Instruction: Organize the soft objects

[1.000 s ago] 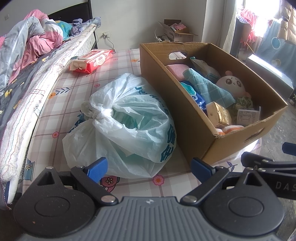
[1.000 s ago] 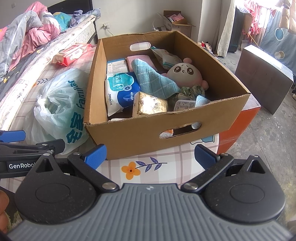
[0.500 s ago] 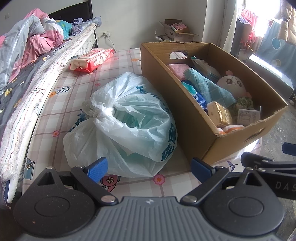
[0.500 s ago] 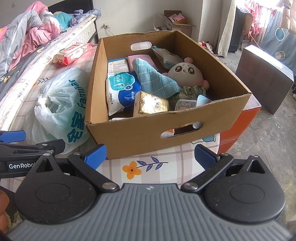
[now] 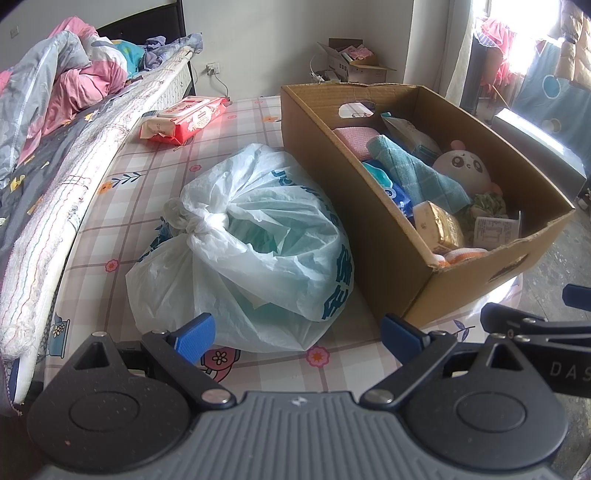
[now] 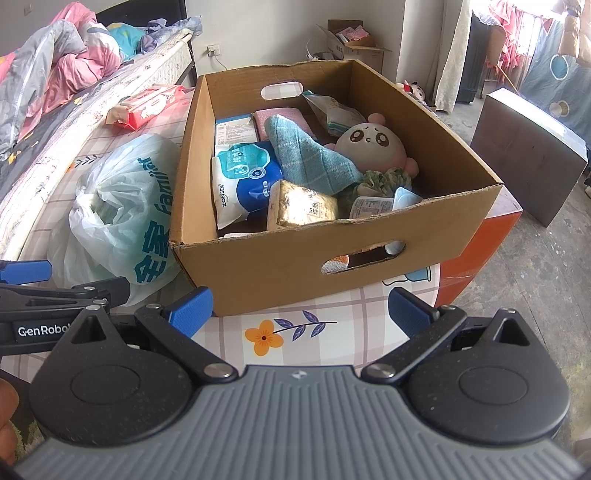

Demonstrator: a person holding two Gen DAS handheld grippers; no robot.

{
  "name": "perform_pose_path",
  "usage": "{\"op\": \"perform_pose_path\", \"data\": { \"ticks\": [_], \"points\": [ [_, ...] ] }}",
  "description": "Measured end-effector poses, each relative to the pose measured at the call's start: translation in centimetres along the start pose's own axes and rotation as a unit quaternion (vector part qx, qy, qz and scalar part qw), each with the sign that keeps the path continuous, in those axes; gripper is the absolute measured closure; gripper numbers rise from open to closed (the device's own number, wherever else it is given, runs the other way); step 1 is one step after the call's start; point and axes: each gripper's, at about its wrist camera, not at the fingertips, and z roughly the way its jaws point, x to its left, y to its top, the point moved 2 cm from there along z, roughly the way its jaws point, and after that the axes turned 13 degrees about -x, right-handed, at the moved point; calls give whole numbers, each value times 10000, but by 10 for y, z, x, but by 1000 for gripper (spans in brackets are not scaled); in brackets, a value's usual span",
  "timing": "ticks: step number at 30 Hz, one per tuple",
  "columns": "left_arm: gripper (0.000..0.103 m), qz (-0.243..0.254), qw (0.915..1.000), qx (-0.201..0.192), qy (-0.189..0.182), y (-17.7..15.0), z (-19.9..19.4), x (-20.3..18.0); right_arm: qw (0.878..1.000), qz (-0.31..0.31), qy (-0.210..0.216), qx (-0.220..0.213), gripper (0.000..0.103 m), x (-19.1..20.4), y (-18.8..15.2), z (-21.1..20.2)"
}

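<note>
The left wrist view looked low over the checked table (image 5: 258, 122), facing the tied plastic bag (image 5: 255, 254) at centre, with the cardboard box (image 5: 391, 236) seen obliquely at right. The right wrist view sat further right, close behind the box's (image 6: 295, 258) near wall and looking down into it, bag (image 6: 122, 218) at left. Both shared bag, box and the bed (image 5: 55, 110) at upper left.

White wall (image 6: 280, 33), bare concrete floor (image 6: 535, 280), bed (image 5: 55, 122) with rumpled bedding, bright curtained window (image 5: 517, 44)

rumpled bedding (image 5: 70, 85), wall socket (image 5: 213, 67), dark cabinet (image 6: 528, 147)
</note>
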Motion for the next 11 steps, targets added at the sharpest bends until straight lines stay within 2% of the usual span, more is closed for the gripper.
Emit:
{"op": "perform_pose_path", "data": {
  "ticks": [11],
  "points": [
    [6,-3,10000,-3,0,0,0,0,10000,9,4,5,1,0,0,0]
  ]
}}
